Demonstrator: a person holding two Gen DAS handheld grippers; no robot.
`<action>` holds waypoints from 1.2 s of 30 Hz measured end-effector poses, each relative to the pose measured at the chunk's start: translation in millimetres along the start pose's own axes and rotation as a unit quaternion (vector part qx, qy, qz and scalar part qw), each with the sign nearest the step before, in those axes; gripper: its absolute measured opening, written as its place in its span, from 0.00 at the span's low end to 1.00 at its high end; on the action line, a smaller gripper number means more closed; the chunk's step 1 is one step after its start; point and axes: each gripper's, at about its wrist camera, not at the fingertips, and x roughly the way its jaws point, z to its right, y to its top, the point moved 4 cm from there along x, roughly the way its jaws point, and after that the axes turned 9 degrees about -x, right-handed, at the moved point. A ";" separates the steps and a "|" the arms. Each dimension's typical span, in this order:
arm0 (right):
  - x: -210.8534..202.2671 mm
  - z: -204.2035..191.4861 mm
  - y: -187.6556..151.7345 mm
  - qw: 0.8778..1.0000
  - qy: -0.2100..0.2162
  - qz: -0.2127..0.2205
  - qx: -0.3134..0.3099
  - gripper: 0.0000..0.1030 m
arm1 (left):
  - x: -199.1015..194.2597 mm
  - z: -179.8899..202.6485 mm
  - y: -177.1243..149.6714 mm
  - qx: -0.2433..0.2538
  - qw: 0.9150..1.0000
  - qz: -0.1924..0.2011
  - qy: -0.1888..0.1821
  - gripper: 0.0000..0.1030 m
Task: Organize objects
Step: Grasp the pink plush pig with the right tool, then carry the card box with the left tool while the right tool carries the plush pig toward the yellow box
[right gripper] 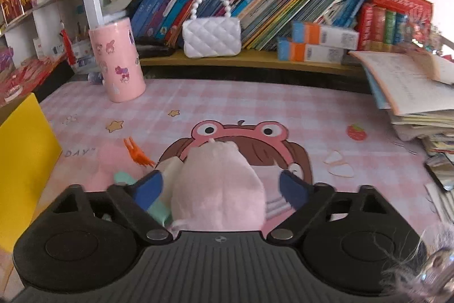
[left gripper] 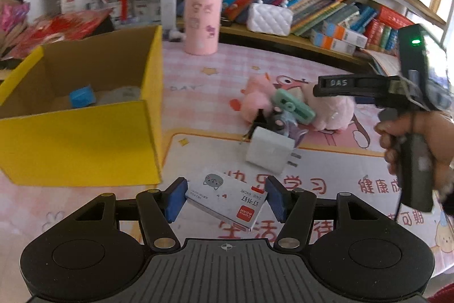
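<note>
The left claw [left gripper: 225, 196] is spread around a staple box [left gripper: 227, 199], pads apart from it. At its 1 o'clock, the right claw [right gripper: 220, 188] straddles a pink plush [right gripper: 217, 183] on the counter [right gripper: 326, 110], unclenched; the plush's lower half is hidden.

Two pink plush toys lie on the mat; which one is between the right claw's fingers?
The pale pink plush, on the right of the pair; the brighter pink plush lies left of the green stapler, outside the right claw.

A white quilted handbag with a pearl handle [right gripper: 211, 37] sits on the wooden shelf [right gripper: 255, 58] before a row of leaning colourful books [right gripper: 269, 4]. A pink cartoon-printed mat [right gripper: 255, 101] covers the desk.
</note>
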 end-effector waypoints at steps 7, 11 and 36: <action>21.6 -0.3 -2.2 0.999 -0.002 -0.041 0.007 0.57 | -13.4 -16.2 1.5 -0.019 1.000 0.020 0.011 0.57; -7.7 2.2 -1.4 0.999 -0.020 -0.014 0.022 0.56 | -18.7 -23.5 4.4 -0.029 0.999 0.032 0.005 0.57; -167.0 -171.9 -72.7 0.997 0.065 -0.024 -0.013 0.57 | -79.1 -109.0 -17.1 -0.050 0.997 0.060 -0.022 0.57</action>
